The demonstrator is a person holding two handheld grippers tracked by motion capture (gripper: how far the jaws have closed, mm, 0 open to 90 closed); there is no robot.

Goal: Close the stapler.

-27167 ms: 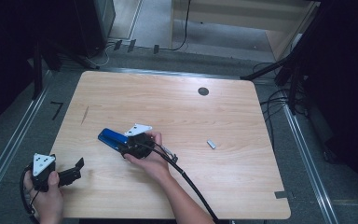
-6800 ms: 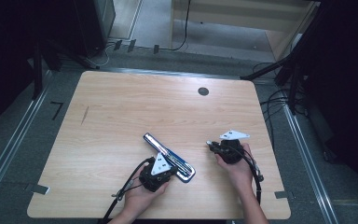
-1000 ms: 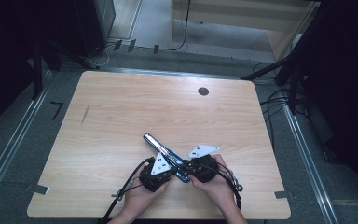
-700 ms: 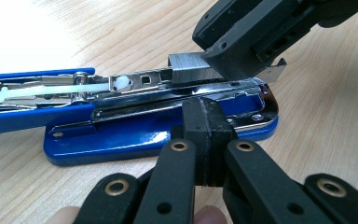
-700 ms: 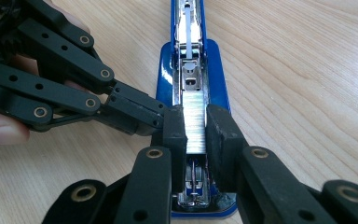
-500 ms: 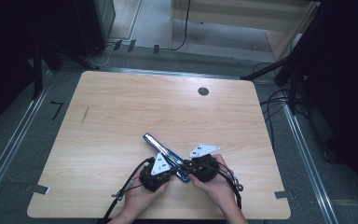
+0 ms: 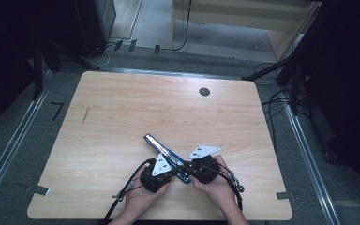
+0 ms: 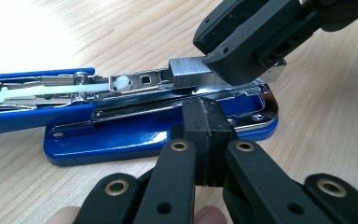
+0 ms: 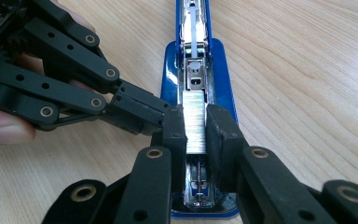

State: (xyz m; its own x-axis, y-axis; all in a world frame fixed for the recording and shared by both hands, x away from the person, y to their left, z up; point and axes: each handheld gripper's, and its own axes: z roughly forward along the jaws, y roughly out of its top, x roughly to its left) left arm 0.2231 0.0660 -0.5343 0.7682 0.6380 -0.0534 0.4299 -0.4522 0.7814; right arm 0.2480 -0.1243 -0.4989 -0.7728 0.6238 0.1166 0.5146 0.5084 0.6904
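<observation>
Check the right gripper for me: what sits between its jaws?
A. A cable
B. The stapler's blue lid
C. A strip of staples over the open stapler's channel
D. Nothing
C: the right gripper has its jaws closed on the strip of staples, above the blue stapler magazine.

Looks like a lab or recording setup, not anyone's home. The light wood surface (image 7: pixel 122 122) sits on grey carpet with metal floor rails (image 7: pixel 9 154) running along both sides at 9 and 3 o'clock. Black stand legs (image 7: pixel 281 70) and loose cables (image 7: pixel 274 101) crowd the 2 o'clock corner, a dark cabinet (image 7: pixel 93 23) stands at 11, and a pale wooden bench (image 7: pixel 243 18) at 12.
</observation>
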